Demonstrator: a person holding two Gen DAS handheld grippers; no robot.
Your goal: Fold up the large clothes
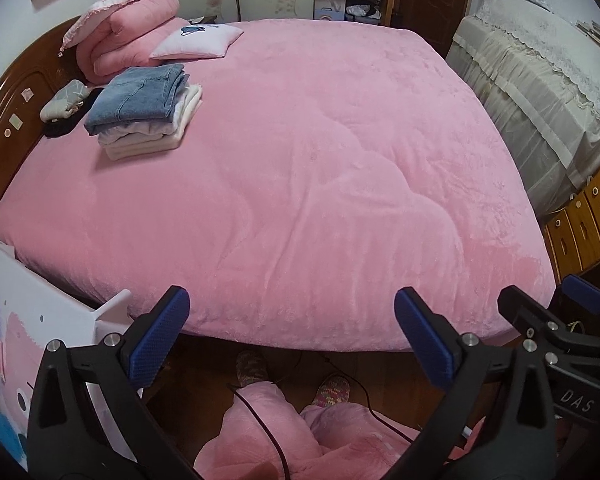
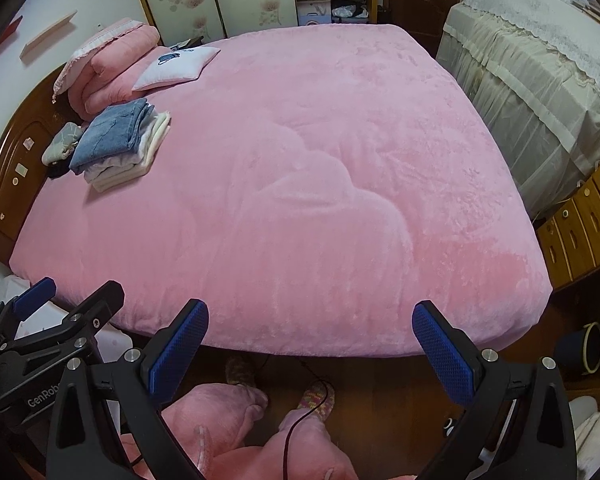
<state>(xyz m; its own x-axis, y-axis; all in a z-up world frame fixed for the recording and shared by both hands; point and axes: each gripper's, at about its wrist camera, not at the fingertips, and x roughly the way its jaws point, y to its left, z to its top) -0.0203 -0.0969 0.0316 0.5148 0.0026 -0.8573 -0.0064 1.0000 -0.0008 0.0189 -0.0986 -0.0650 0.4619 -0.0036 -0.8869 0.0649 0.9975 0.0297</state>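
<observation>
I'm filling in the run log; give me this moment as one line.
left gripper: open, empty | right gripper: open, empty | folded stack: on bed near headboard | nothing held

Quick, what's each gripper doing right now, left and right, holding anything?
Left gripper: open wide, nothing between its fingers, hovering at the near edge of the bed.
Right gripper: open, empty too, beside the left one.

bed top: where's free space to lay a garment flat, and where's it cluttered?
Free: the wide middle and right of the pink bedspread, from the folded clothes stack to the foot-side edge and the near edge. Crowded: the headboard corner, with the stack, pink quilt, small pillow and grey bundle.
</observation>
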